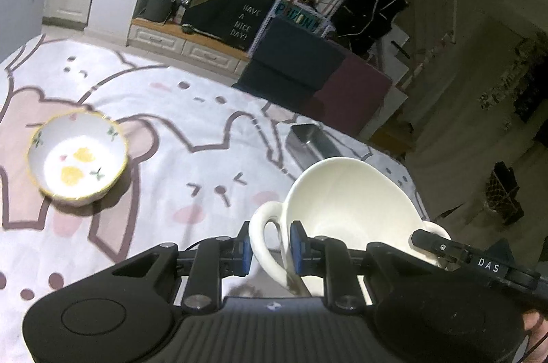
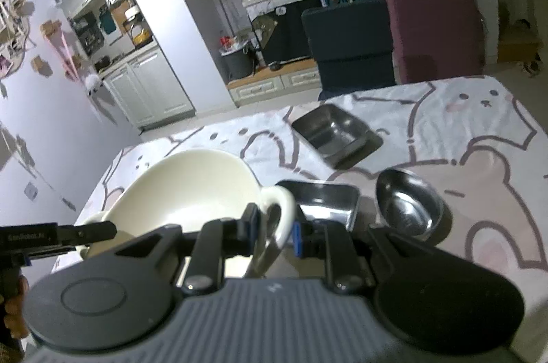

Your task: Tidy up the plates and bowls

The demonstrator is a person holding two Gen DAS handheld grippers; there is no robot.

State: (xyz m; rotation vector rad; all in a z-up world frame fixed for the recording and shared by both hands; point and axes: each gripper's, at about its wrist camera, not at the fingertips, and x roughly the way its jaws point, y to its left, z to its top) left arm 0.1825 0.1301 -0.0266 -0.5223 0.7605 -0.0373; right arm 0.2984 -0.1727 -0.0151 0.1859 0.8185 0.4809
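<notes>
The left gripper (image 1: 270, 246) is clamped on 1 loop handle of the cream bowl (image 1: 349, 202), held above the patterned tablecloth (image 1: 171, 109); the right gripper (image 2: 274, 231) pinches the other handle. Only the left view shows 1 flowered bowl (image 1: 77, 157). Only the right view shows all 3 steel dishes: a flat tray (image 2: 325, 200), a round bowl (image 2: 407, 209), and farther off a square pan (image 2: 330, 128).

Held above the tablecloth (image 2: 479, 130) between both grippers: two-handled bowl (image 2: 185, 188). To its left, floral bowl (image 1: 77, 155); to its right, square steel tray (image 2: 328, 202), oval steel bowl (image 2: 407, 209); behind those, square steel dish (image 2: 330, 128).
</notes>
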